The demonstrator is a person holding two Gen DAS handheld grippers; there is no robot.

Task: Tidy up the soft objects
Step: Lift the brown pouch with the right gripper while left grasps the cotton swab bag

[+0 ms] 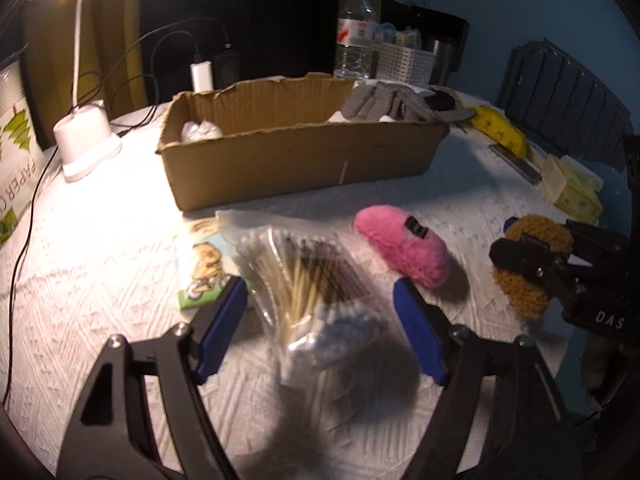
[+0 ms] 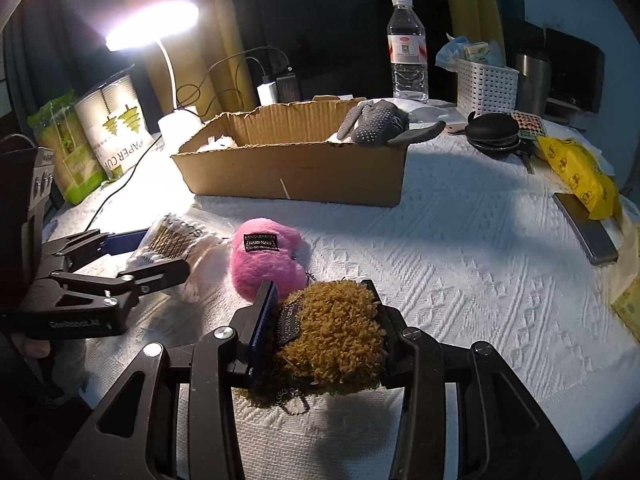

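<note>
My left gripper [image 1: 318,286] stands open over a clear bag of cotton swabs [image 1: 308,280] that lies on the white textured cloth [image 1: 100,300]. The bag is between the blue pads [image 1: 222,320], and I see no squeeze on it. My right gripper [image 2: 320,286] is shut on a brown curly plush pouch [image 2: 336,332], held a little above the cloth with a chain hanging under it. A pink plush pouch [image 2: 268,260] lies between the two grippers. Behind them stands an open cardboard box [image 2: 296,172] with a grey dotted soft item [image 2: 376,124] at its right end.
A lit desk lamp [image 1: 86,144] and cables stand at the back left beside a paper-cup pack [image 2: 116,128]. Behind the box are a water bottle [image 2: 406,48] and a white basket [image 2: 486,84]. A black round case [image 2: 494,130], yellow packet [image 2: 580,176] and grey slab [image 2: 586,228] lie right.
</note>
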